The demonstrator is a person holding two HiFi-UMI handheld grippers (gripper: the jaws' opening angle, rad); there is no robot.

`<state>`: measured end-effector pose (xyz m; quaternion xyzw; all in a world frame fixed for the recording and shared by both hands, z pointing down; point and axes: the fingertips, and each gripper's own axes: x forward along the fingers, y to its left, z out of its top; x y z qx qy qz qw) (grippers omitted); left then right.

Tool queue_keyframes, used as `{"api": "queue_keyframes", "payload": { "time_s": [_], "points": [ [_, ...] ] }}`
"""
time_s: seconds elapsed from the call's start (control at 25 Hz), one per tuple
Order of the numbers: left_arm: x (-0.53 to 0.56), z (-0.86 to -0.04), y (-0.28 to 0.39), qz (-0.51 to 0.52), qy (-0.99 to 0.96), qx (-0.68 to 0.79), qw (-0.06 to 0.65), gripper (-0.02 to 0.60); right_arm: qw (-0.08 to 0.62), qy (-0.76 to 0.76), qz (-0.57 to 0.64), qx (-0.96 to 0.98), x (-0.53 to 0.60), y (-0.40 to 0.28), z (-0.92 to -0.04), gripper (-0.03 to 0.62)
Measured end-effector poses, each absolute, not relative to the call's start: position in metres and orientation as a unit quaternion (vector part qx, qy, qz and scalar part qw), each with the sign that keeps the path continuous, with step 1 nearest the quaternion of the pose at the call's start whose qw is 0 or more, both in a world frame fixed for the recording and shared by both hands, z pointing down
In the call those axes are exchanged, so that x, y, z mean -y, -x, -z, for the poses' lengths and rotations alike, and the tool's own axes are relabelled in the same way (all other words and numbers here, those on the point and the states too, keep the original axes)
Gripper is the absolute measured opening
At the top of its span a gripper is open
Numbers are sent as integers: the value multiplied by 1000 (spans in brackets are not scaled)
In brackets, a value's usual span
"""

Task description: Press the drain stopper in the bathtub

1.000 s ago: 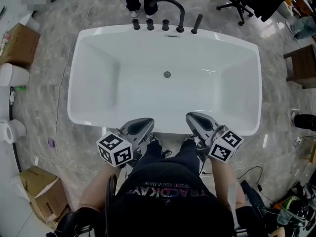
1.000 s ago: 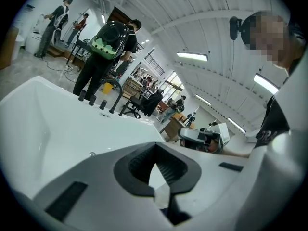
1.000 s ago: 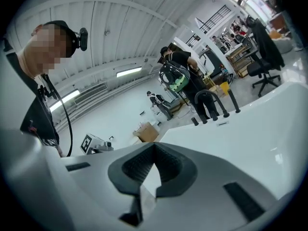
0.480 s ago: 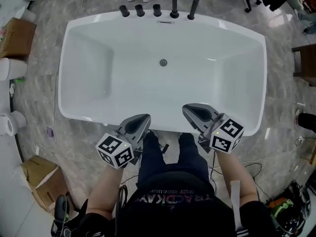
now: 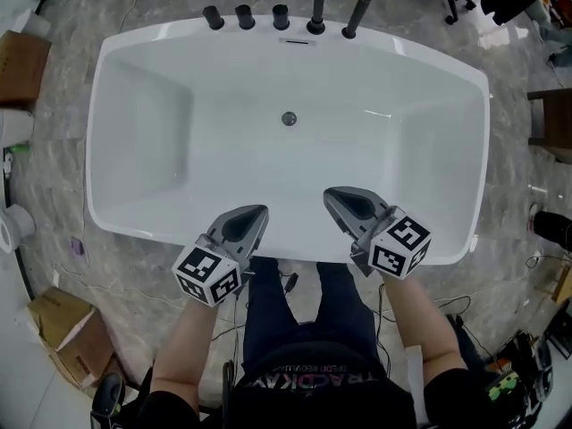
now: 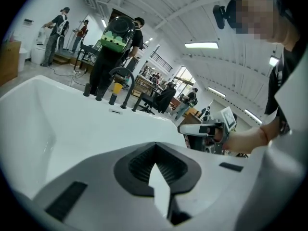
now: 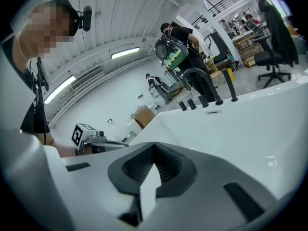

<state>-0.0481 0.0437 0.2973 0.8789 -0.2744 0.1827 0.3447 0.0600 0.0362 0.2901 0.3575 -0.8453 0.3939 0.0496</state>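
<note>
- Stopper (image 5: 289, 118) sits in the floor of the tub (image 5: 161, 150), centred side to side and nearer the far rim, below the faucet (image 5: 315, 3).
- It is a small round grey disc. I can't tell from the head view whether it is up or pressed down.
- I hold the left gripper (image 5: 259, 213) over the near rim of the tub. Its fingers are closed tip to tip with nothing between them, only white tub showing through the gap behind the tips.
- The right gripper (image 5: 331, 195) hangs just beside it, its tip over the tub's near inner slope. Its fingers are also closed together and empty.
- Both grippers point toward the far rim and are well apart from the stopper. Neither touches the tub.
- Three dark knobs (image 5: 245, 15) stand in a row on the far rim left of the faucet, and a slim dark handle (image 5: 355, 14) stands to its right.
- The tub is empty and dry-looking as far as I can see.
- A cardboard box (image 5: 64, 327) lies on the floor at my left.
- In the left gripper view a person (image 6: 118, 47) with a green backpack stands behind the faucet.
</note>
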Motion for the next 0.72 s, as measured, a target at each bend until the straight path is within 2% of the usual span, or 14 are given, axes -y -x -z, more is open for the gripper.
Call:
{"api": "queue_keyframes", "payload": {
  "time_s": [0.72],
  "points": [
    [9,-430,50,-222,-905,270,244,6,132,-388,-378,830,49,-32,-467,11]
  ]
}}
